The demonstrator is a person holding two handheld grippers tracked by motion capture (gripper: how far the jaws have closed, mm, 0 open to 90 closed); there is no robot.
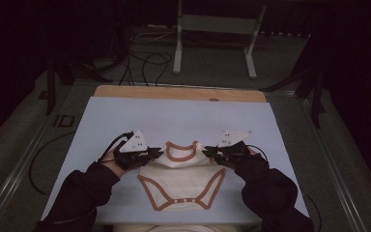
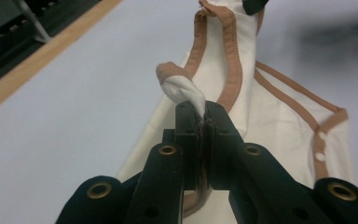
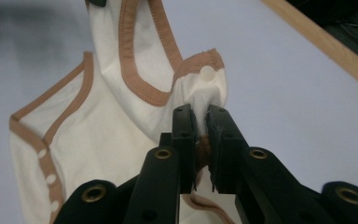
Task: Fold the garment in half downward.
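A white baby bodysuit (image 1: 181,181) with tan trim lies spread on the pale blue table top (image 1: 174,121), snaps toward the near edge. My left gripper (image 1: 158,152) is shut on its left shoulder, and the left gripper view shows the bunched white cloth (image 2: 184,91) pinched between the jaws of the gripper (image 2: 202,114). At the other shoulder my right gripper (image 1: 206,152) is shut on the fabric; the right gripper view shows the snap tab (image 3: 205,79) just past the tips of the gripper (image 3: 200,114). The neckline (image 1: 182,153) is stretched between both grippers.
A wooden strip (image 1: 178,93) edges the far side of the table. Beyond it stand a white metal frame (image 1: 217,34) and loose black cables (image 1: 145,63) on the floor. Dark sleeves (image 1: 270,193) reach in from the near edge.
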